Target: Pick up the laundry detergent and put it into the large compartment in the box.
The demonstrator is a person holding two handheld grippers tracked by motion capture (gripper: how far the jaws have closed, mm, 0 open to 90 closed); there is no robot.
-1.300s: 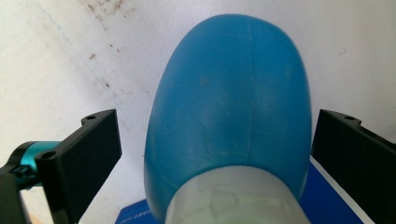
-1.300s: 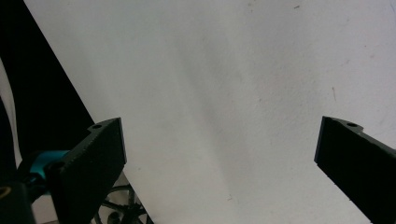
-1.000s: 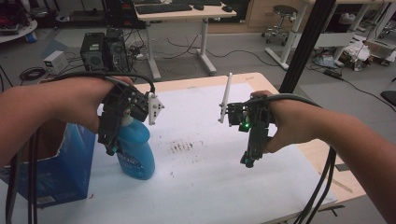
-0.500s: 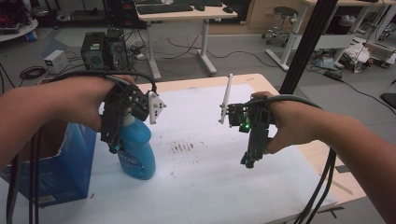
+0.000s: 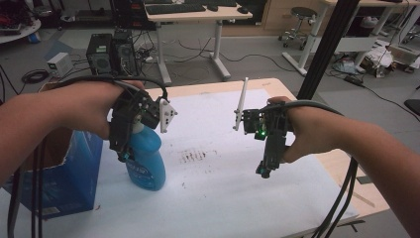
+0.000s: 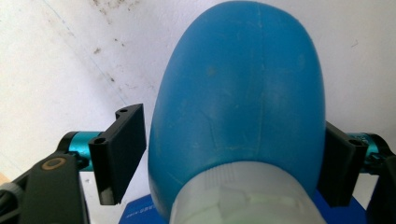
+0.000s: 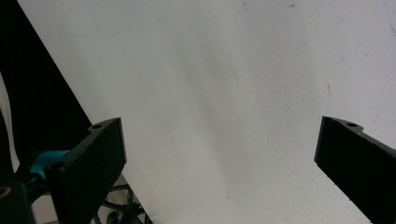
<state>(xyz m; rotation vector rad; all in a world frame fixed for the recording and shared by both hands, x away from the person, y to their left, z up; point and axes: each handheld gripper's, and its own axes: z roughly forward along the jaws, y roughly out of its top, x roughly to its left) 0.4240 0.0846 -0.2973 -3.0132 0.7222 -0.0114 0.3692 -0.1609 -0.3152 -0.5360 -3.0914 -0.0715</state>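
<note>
A blue plastic bottle (image 5: 146, 166) with a pale neck stands on the white table cover (image 5: 223, 198) at the left. My left gripper (image 5: 124, 151) comes down over the bottle from above, its jaws pressed against the two sides. In the left gripper view the blue bottle (image 6: 238, 102) takes up the whole gap between the black fingers (image 6: 119, 154). My right gripper (image 5: 265, 168) hangs over the right half of the cover and points down. Its jaws stand wide apart with nothing but bare cover (image 7: 219, 93) between them.
A blue cardboard box (image 5: 64, 178) stands at the table's left edge, right beside the bottle. A dark smudge (image 5: 195, 156) marks the cover between the two grippers. A black post (image 5: 322, 49) rises behind the right hand. Desks, a computer tower and cables stand on the floor beyond.
</note>
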